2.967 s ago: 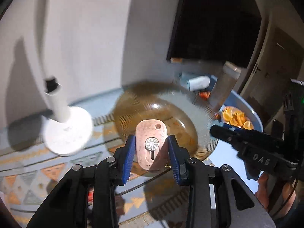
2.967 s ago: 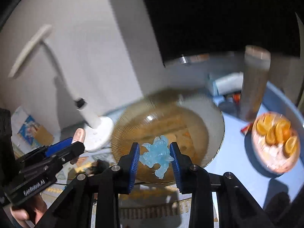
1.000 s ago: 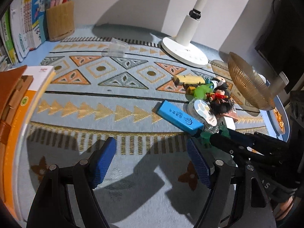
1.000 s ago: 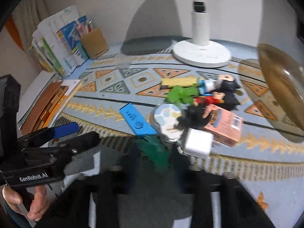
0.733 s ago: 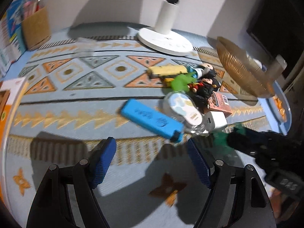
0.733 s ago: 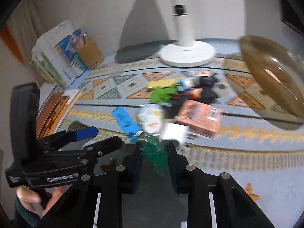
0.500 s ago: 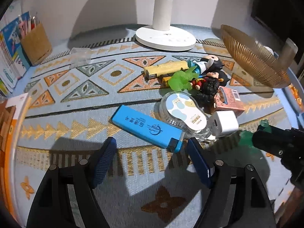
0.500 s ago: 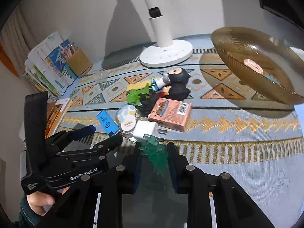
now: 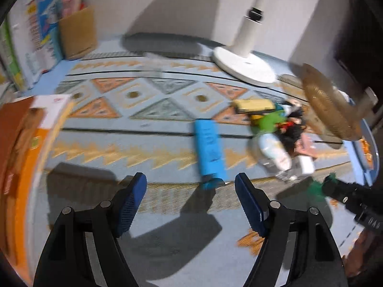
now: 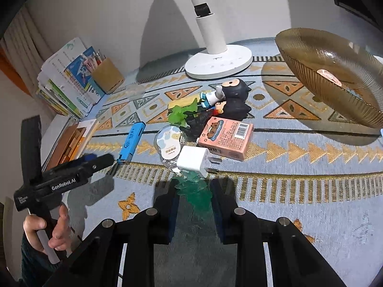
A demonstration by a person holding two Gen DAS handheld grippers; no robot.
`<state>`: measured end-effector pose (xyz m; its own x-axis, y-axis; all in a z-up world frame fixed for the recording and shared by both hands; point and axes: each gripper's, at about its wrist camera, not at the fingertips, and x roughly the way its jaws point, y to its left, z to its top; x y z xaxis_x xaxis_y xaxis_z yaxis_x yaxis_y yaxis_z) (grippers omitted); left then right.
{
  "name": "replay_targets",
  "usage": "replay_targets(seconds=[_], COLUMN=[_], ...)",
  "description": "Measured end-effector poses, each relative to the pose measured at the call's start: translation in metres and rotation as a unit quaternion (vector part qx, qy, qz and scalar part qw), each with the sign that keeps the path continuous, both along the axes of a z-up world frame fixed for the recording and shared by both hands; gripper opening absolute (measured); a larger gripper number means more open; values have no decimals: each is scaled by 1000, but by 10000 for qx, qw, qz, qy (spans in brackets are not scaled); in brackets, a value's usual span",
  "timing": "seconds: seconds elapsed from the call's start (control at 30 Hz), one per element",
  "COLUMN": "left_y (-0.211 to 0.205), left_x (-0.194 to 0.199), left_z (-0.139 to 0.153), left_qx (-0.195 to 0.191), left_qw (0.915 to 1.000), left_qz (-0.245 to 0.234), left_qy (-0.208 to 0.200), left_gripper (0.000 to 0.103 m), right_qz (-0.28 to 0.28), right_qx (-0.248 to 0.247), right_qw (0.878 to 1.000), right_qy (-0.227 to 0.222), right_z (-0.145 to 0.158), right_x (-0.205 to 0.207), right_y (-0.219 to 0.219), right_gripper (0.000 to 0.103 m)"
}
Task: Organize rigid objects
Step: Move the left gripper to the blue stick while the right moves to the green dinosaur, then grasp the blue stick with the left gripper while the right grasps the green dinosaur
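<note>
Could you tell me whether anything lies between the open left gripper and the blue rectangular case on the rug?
Nothing visible does. The left gripper is open and empty, and only bare patterned rug lies between it and the near end of the blue case. The clutter pile, including the white charger, sits off to the case's right.

"GenRobot.AI" on the left tool, barcode on the pink box
</note>
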<state>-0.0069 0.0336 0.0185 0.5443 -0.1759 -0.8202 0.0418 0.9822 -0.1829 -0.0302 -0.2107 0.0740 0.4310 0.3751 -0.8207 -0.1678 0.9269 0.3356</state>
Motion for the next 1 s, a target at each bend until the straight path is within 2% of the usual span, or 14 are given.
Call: replay_targets(seconds=[0.07,0.13,0.17,0.23,0.27,0.3,0.47,0.5,0.57,0.63,0.7,0.8,0.9,1.0], left_y=[-12,-21,-26,-33,-35,-36,-30,-29,-29,-29,-30,-34,-40,-43], left_x=[12,19,20,24,24,24,5,-2,-11,-16,-17,-17,-21,-23], left_z=[-7,-11,-10,-11,-11,-12,-7,-6,-7,-10,-11,-10,-8,-7], left_qx=[6,-28,87,130,176,207,-188,-254,-322,-397,-343,-250,-88,11], left_qw=[10000,10000,9999,9997,9995,9993,9990,9986,9983,9979,9981,9980,9972,9964], left_qz=[2,-5,8,-132,-169,-218,-299,-324,-343,-351,-344,-345,-458,-525], left_qy=[9,24,-94,-164,-218,-220,-285,-322,-356,-374,-371,-459,-578,-660], left_gripper=[71,65,60,41,25,22,22,22,22,22,22,22,22,22], right_qz=[-40,-73,-78,-101,-111,-128,-285,-376,-610,-730,-728,-600,-467,-621], right_qx=[-76,-123,-142,-133,-85,-1,538,653,798,673,499,313,-115,-390], right_qw=[10000,9999,9999,9998,9998,9998,9978,9967,9941,9944,9957,9974,9987,9972], right_qy=[23,40,61,105,117,138,252,298,396,368,274,249,177,139], right_z=[-1,-1,-1,-3,-3,-5,-12,-14,-18,-16,-12,-10,-12,-16], right_x=[-2,-3,-3,-4,-4,-4,-7,-8,-10,-14,-20,-23,-26,-24], right_y=[-7,-13,-18,-25,-29,-32,-50,-55,-67,-72,-72,-64,-52,-54], right_gripper=[25,25,25,25,25,25,25,28,40,57,62,62,63,63])
